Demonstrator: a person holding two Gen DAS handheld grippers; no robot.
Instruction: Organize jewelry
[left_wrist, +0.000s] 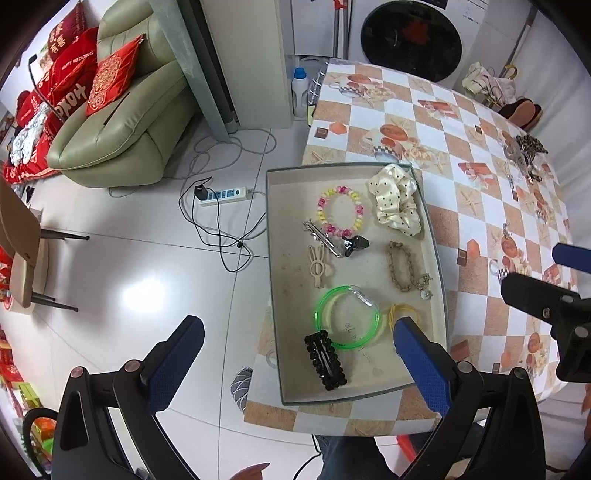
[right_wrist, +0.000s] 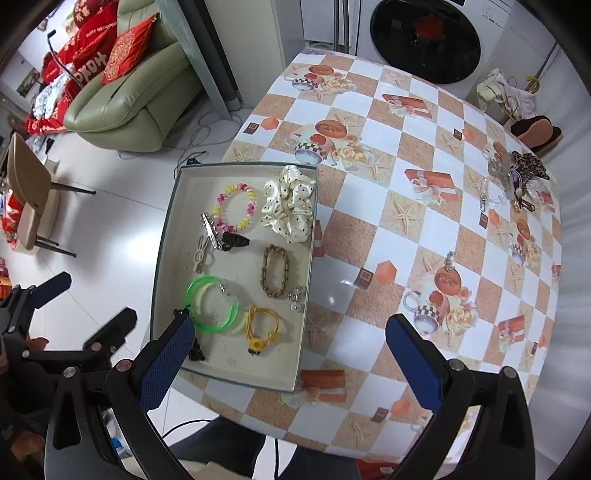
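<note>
Grey-walled and shallow, the tray (right_wrist: 236, 380) lies below and just left of the right gripper (right_wrist: 291, 350), whose jaws stand wide with nothing between them. The left gripper (left_wrist: 299, 354) hangs over the tray's near end, likewise spread and empty.

Much looks done: in the tray lie a scrunchie (right_wrist: 290, 203), a bead ring (right_wrist: 236, 206), a braided band (right_wrist: 275, 271), a green bangle (right_wrist: 212, 304), a yellow tie (right_wrist: 260, 326), a black clip (left_wrist: 325, 360) and several small clips.

Left to sort, I judge: a heap (right_wrist: 511, 181) of jewelry far ahead and right of the right gripper, and one small charm (right_wrist: 449, 258) nearer.

The table (right_wrist: 369, 240) between is bare, so reaching has room. Its near rim curves just under both grippers, and the tray's left wall sits at the table's left edge.
</note>
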